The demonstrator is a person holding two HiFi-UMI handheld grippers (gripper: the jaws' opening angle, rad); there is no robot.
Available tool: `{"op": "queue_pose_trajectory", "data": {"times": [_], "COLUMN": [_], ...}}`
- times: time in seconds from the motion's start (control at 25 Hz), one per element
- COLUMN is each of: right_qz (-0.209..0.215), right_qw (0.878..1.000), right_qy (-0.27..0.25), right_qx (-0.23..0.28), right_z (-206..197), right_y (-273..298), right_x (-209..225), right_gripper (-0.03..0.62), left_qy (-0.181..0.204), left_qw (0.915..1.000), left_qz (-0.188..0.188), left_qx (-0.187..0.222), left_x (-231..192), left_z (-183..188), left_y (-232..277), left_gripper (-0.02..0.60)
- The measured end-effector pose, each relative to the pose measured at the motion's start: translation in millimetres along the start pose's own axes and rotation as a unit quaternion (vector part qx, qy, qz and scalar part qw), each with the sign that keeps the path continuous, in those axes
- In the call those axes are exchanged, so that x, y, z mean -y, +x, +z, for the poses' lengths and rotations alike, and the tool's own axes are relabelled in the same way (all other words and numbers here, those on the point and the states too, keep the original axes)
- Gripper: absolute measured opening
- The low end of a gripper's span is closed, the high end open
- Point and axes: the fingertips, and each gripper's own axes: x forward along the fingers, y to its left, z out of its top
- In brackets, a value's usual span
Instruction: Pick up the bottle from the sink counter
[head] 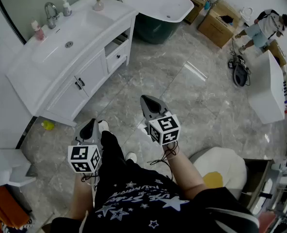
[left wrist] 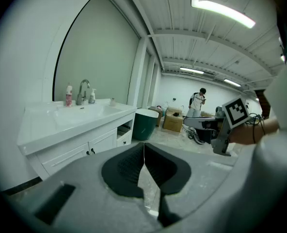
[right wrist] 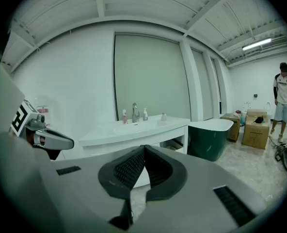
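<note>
A white sink counter [head: 46, 67] stands at the upper left, a few steps away. By its faucet [head: 50, 13] are a pink bottle [head: 37, 30], a white pump bottle [head: 66, 7] and a small pale bottle [head: 99, 5]. My left gripper [head: 91, 124] is held low over the floor, shut and empty, pointing toward the counter. My right gripper [head: 147, 100] is beside it, also shut and empty. In the left gripper view the pink bottle [left wrist: 69, 95] is far beyond the shut left gripper [left wrist: 143, 145]. The right gripper view shows the pump bottle [right wrist: 145, 114] far past the shut right gripper [right wrist: 143, 149].
A green and white bathtub [head: 158, 13] stands right of the counter. Cardboard boxes [head: 216, 23] and a person [head: 264, 25] are at the far right. A white cabinet [head: 267, 89] and a dark floor appliance [head: 240, 74] are nearer. A small yellow thing [head: 47, 125] lies by the counter's foot.
</note>
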Motion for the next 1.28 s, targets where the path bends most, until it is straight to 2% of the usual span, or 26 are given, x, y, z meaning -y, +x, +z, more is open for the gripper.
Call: {"op": "queue_pose_trajectory", "data": {"times": [0.28,0.44,0.68,0.88,0.96,1.08,1.28], "right_qz": [-0.011,-0.015,-0.012,-0.009,0.000,0.010,0.020], "right_qw": [1.000,1.000,0.999,0.999,0.999,1.000,1.000], "right_qy": [0.007,0.009,-0.001,0.008,0.014,0.021,0.017], "right_qx": [-0.001,0.007,0.041,0.047,0.041,0.019,-0.017], "right_z": [-8.1,3.2,40.7,66.4,72.0,76.6,102.3], "right_y": [-1.1,4.3,42.9,102.6,138.0,198.2,293.0], "right_x": [16.4,22.2,30.6,39.0,40.9,45.7,47.3], "right_gripper": [0.002,0.002,0.002,0.009,0.104,0.213,0.256], "left_qy": [0.013,0.019,0.026,0.022,0.017,0.001,-0.010], "left_qw": [0.9997,0.9997,0.9991,0.9990,0.9993,0.9997,0.9999], "left_qz": [-0.018,-0.018,-0.011,-0.009,-0.008,-0.006,-0.007], "left_qx": [-0.008,-0.002,0.032,0.038,0.033,0.022,0.012], "left_x": [12.4,4.7,-30.2,-73.5,-99.5,-141.7,-209.6], "left_z": [-1.2,11.6,53.7,77.8,83.8,92.2,129.4], "left_y": [15.0,22.6,43.9,75.7,98.0,136.6,187.4], "left_gripper": [0.020,0.020,0.020,0.020,0.020,0.020,0.020]}}
